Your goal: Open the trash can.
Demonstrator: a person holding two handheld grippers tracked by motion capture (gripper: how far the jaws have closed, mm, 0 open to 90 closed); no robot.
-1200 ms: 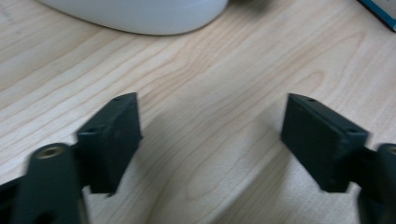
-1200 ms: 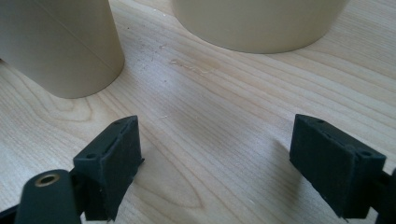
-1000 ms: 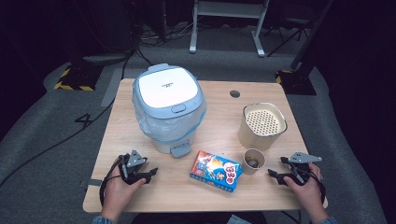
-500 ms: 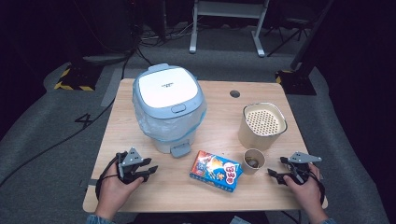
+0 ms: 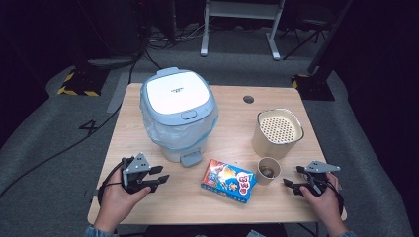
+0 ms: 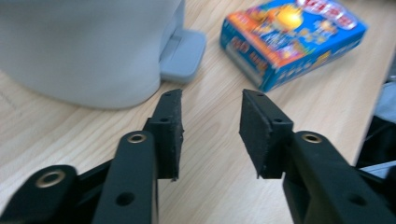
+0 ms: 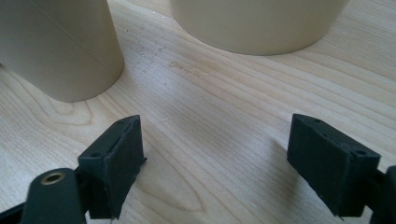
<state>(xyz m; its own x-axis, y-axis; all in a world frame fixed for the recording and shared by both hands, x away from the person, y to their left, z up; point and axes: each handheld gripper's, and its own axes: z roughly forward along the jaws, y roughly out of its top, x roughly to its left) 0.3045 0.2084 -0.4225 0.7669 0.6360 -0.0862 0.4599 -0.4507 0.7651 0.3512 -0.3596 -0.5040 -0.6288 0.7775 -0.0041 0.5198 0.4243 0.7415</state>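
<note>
A white pedal bin (image 5: 178, 116) with a pale blue rim and a plastic liner stands at the table's middle left, its grey pedal (image 5: 190, 159) facing me. My left gripper (image 5: 160, 174) hovers just left of the pedal, held in a hand near the front left. Its jaws have just been closing and stand partly open with nothing between them (image 6: 211, 135). Ahead of them lie the pedal (image 6: 184, 53) and a blue snack box (image 6: 292, 39). My right gripper (image 5: 288, 183) rests at the front right, open wide (image 7: 219, 163), pointing at a small paper cup (image 5: 269, 170).
The blue snack box (image 5: 228, 180) lies flat between the two grippers. A cream pot with a perforated lid (image 5: 279, 129) stands behind the cup. A cable hole (image 5: 248, 98) sits near the table's far edge. Dark floor and cables surround the table (image 5: 227, 207).
The left gripper has lifted a little off the table and its jaws have narrowed. The right hand and all the objects have stayed put.
</note>
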